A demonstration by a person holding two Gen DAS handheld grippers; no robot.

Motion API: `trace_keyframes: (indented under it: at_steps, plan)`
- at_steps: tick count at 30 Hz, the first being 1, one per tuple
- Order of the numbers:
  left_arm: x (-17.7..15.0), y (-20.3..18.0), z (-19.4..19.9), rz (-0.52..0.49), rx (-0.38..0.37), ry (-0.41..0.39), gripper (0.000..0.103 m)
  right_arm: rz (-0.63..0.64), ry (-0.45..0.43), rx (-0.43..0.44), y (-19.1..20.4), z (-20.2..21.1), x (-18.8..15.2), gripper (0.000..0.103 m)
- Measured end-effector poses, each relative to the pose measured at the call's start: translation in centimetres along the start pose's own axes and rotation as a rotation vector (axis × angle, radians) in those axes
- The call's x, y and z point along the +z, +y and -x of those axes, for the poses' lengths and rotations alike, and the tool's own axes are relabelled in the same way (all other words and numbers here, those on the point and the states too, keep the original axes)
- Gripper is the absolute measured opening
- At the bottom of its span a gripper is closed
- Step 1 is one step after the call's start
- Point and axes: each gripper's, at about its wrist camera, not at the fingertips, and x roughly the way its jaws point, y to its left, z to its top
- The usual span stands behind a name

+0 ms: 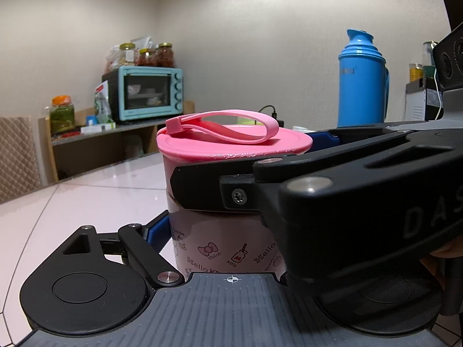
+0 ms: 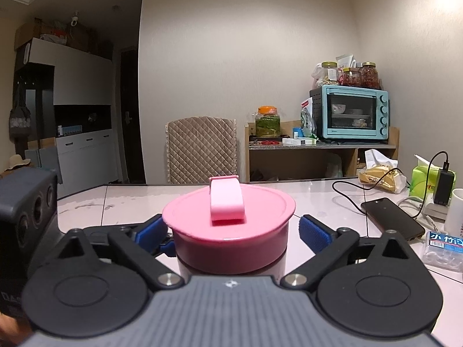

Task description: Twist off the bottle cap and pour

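The pink bottle [image 1: 228, 231] stands upright on the table [image 1: 86, 196], dark liquid showing through its wall – left gripper [image 1: 228, 248] clamps its body. Higher up, right gripper [image 2: 231, 231] brackets the pink cap [image 2: 228, 217], jaws spread wide – blue pads just clear of it.

The pink-capped bottle [image 1: 228, 240] stands upright on the table, its cap [image 2: 228, 217] still on.

You had a pale pink bottle [image 1: 228, 240] printed with brown bows and lettering, under a brighter pink screw cap [image 2: 228, 225]. Beyond it stood a teal toaster oven [image 2: 350, 112] and a beige diamond-quilted chair back [image 2: 201, 149]; blue pads [image 2: 314, 232] flanked the cap.
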Motion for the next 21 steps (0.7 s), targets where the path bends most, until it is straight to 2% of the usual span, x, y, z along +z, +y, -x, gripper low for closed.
trace_keyframes:
  at_steps: [4,13,21]
  plan:
    - [-0.01,0.05,0.01,0.000,0.000,0.000,0.090,0.000,0.002,0.003,-0.14,-0.17,0.04,0.096]
    - [0.05,0.05,0.02,0.000,0.000,0.000,0.090,0.003,0.006,0.022,-0.09,-0.43,0.08,0.087]
    - [0.04,0.10,0.03,0.000,-0.001,0.000,0.090,0.010,0.003,0.034,-0.22,-0.29,0.00,0.086]
